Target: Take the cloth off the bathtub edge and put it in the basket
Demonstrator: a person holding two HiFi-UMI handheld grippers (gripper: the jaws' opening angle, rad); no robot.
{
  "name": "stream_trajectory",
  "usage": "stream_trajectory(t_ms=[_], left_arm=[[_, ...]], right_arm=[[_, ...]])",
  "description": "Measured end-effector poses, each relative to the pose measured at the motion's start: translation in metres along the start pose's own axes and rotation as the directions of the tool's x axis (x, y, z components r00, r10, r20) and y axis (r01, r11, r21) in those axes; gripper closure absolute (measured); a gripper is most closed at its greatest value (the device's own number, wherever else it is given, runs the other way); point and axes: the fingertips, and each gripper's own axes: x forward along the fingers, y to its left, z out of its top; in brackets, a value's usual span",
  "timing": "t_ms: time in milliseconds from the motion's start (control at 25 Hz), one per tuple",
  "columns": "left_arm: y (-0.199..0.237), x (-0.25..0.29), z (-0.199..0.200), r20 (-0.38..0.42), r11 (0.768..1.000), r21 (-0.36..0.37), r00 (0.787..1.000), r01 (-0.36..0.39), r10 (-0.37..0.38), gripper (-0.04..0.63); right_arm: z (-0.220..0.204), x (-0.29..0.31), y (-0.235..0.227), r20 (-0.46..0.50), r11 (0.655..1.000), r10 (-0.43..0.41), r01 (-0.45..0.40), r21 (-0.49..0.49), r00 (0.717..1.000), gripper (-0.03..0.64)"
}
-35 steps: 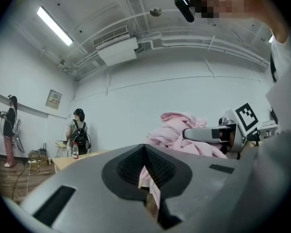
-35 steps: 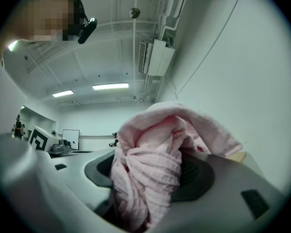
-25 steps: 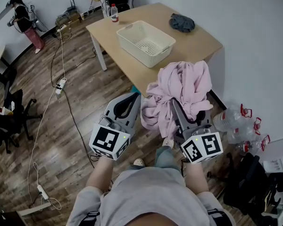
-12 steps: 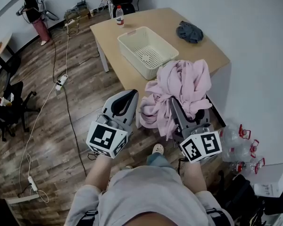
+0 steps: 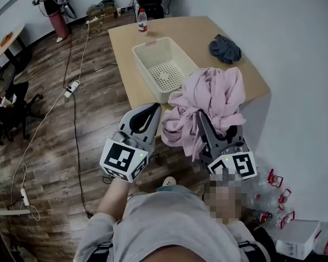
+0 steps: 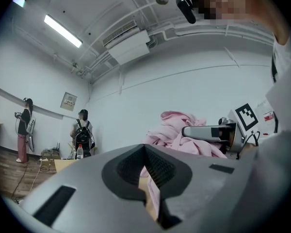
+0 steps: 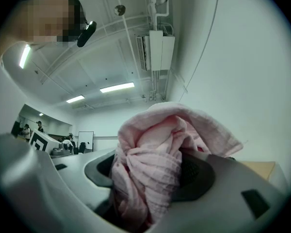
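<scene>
A bunched pink cloth (image 5: 210,100) hangs in the air with my right gripper (image 5: 201,121) shut on it; in the right gripper view the pink cloth (image 7: 150,169) fills the space between the jaws. The left gripper (image 5: 152,110) is just to its left, jaws shut with nothing between them, as the left gripper view shows (image 6: 145,152). A cream slotted basket (image 5: 147,53) stands empty on the wooden table (image 5: 191,29), just beyond the cloth. No bathtub edge is in view.
On the table lie a dark grey cloth (image 5: 225,49) and a water bottle (image 5: 142,21). Cables and a power strip (image 5: 71,89) cross the wood floor at left. Bottles (image 5: 273,182) and a white box (image 5: 295,239) sit by the right wall. A person (image 5: 54,4) stands far back.
The table and basket have come nearer and now sit right beyond the grippers. Both grippers keep their pose, the pink cloth still held in the right one.
</scene>
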Motion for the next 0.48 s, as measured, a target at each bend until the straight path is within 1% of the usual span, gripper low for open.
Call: stream_trajectory(t_ms=[240, 480], left_arm=[[-0.014, 0.027, -0.006, -0.008, 0.998, -0.001, 0.998, -0.060, 0.060, 0.598], [-0.013, 0.043, -0.015, -0.039, 0.996, 0.000, 0.995, -0.094, 0.094, 0.598]], right_arm=[[0.000, 0.006, -0.037, -0.005, 0.998, 0.057, -0.057, 0.013, 0.998, 0.324], [-0.006, 0.016, -0.059, -0.005, 0.996, 0.079, -0.079, 0.040, 0.997, 0.324]])
